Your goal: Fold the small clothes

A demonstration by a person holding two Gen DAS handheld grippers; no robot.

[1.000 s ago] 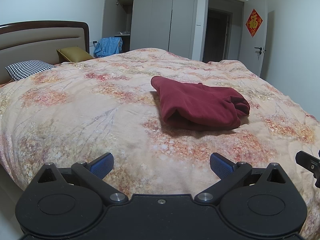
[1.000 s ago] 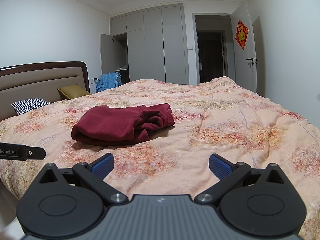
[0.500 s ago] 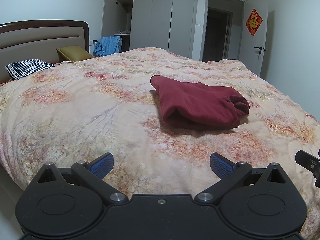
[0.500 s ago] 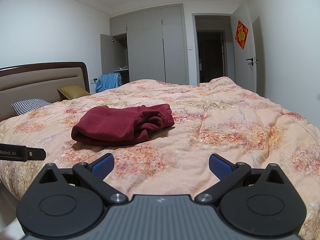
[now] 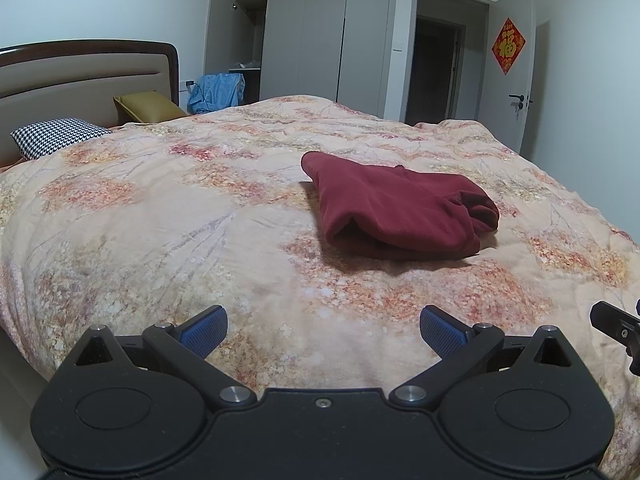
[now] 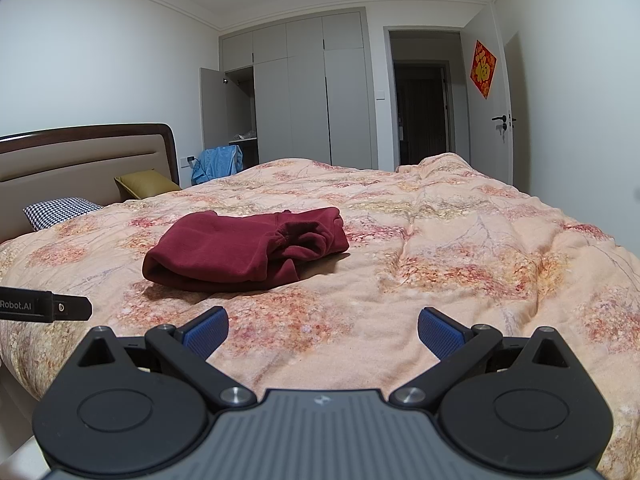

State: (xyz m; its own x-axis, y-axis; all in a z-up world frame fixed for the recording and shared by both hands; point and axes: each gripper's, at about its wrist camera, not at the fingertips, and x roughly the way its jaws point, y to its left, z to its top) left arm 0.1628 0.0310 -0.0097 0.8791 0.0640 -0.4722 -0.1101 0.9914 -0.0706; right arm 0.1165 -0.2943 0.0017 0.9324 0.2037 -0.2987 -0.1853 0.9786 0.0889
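Across the whole lower part of both views, a wide bed (image 5: 168, 216) is being shown, and it is being covered by a peach quilt with a flower pattern (image 6: 460, 248); behind it a grey wardrobe (image 6: 312, 92) with one door standing open and a dark doorway (image 6: 420, 112) are being seen. Near the middle of the quilt, a dark red garment (image 5: 396, 208) is lying as a thick bundle, already doubled over, with a rounded fold turned to the cameras and a gathered cuff or hem bunched at its far right end (image 6: 308, 236). Nothing is being touched by either tool. The left gripper (image 5: 322, 330) is being held low near the bed edge with its blue pads spread wide and nothing between them, and the right gripper (image 6: 322, 330) is being kept in the same spread state, also empty, well apart from the garment. It is being judged that a fold is already made and the step in hand is a pause between folds, or the finish of this piece. If one more fold is being wanted, both tools are being required to go forward, the loose bunched end is being required to be pinched, and it is being laid flat over the bundle.
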